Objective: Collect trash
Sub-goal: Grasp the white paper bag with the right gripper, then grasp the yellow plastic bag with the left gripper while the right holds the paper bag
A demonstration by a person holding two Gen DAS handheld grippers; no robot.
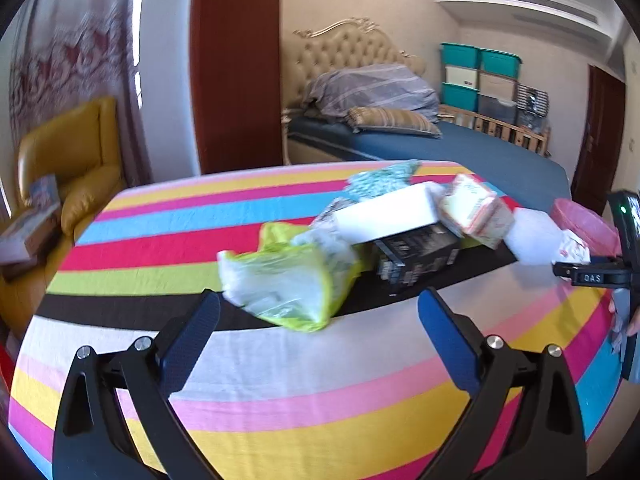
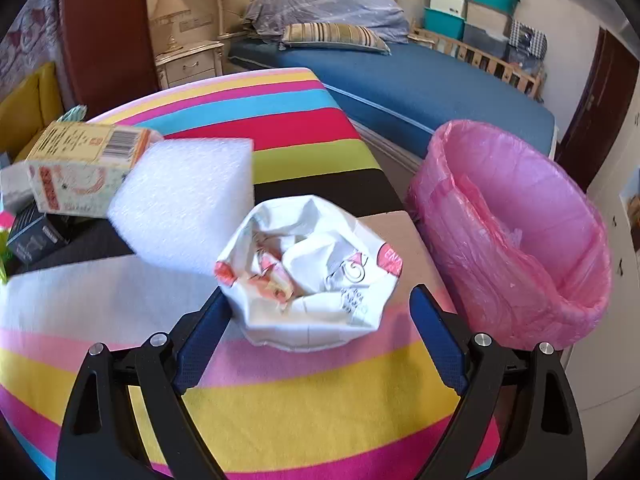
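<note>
Two pairs of tongs hang wide apart over a striped worktop (image 2: 280,412) strewn with litter, neither gripping anything. Nearest the pink-lined bin (image 2: 516,240) lies a crumpled white paper bag (image 2: 312,264), sitting between the blue pads of the right tongs (image 2: 320,300), with the left pad at its edge; contact cannot be confirmed. Just beyond the bag, farther from the bin, is a white foam block (image 2: 184,200), then a printed carton (image 2: 80,168) leaning against it, and a black box (image 2: 28,236) below that. Farthest from the bin, a green-edged plastic bag (image 1: 288,284) lies just ahead of the left tongs (image 1: 320,300), with a white flat box (image 1: 384,216) propped on the black box behind it. The bin stands off the worktop's edge, close to the paper bag.

Collection appears barely begun; the bin looks nearly empty. Risks from here: the crumpled bag may collapse or slip if squeezed only at its loose rim, and a careless sweep toward the bin could nudge the foam block and topple the leaning carton. The thin plastic bag may slide away under the left tongs.
</note>
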